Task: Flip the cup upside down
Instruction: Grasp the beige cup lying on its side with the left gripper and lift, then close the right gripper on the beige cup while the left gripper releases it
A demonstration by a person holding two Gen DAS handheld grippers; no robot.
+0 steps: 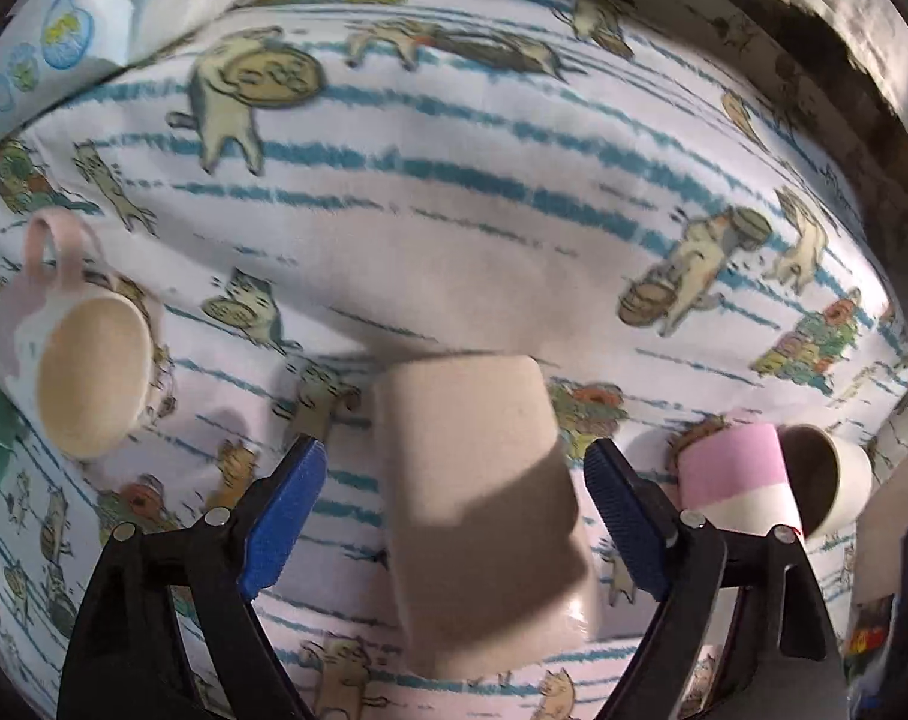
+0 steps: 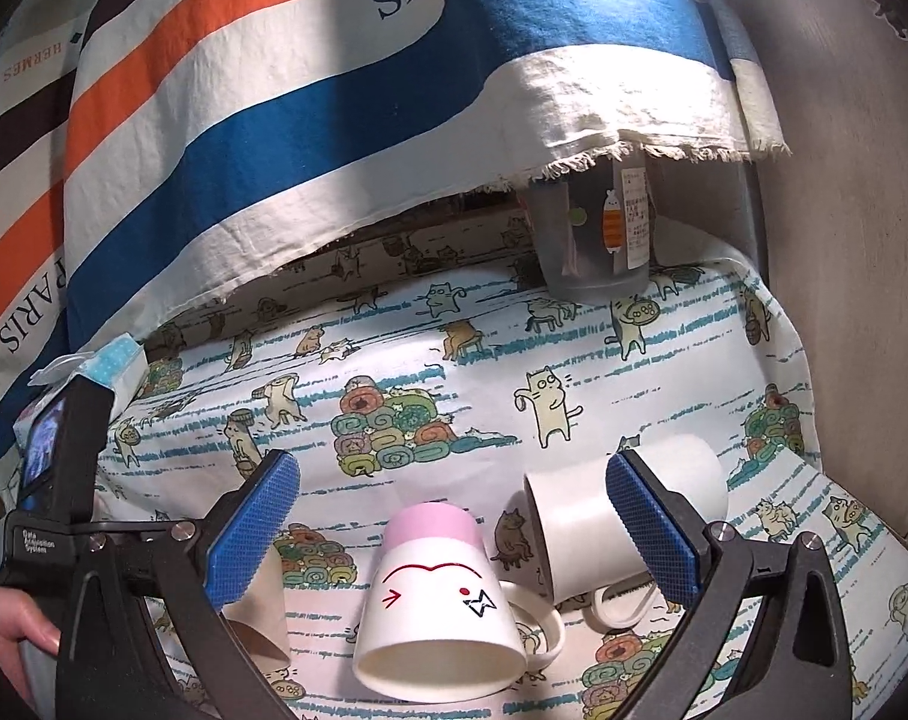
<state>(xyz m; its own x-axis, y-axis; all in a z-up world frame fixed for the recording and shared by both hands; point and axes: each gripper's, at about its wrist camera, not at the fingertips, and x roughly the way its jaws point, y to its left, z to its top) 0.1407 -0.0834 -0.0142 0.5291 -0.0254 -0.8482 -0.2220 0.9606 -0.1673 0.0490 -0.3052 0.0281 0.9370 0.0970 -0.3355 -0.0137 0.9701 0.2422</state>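
**Both claws spread wide over scattered cups**

Left gripper (image 1: pixel 454 474) stands with its blue pads wide apart at the bottom of the left wrist view, a beige cup (image 1: pixel 484 510) lying on its side between them and touching neither pad. The picture is blurred, so the cup's rim is hard to read. At the left edge a pink-and-white mug (image 1: pixel 82 360) lies tipped, its mouth facing the camera. At the lower right a pink-topped cup (image 1: pixel 736 474) sits just beside a white mug (image 1: pixel 832 480) on its side.

Right gripper (image 2: pixel 454 516) is likewise wide and holds nothing. In the lower centre of its view the pink-topped cup, painted with a face, leans with its mouth towards the camera; the white mug lies to its right, behind the right pad. All rest on the cat-print cloth (image 2: pixel 454 372), with a striped towel (image 2: pixel 274 90) filling the upper left.
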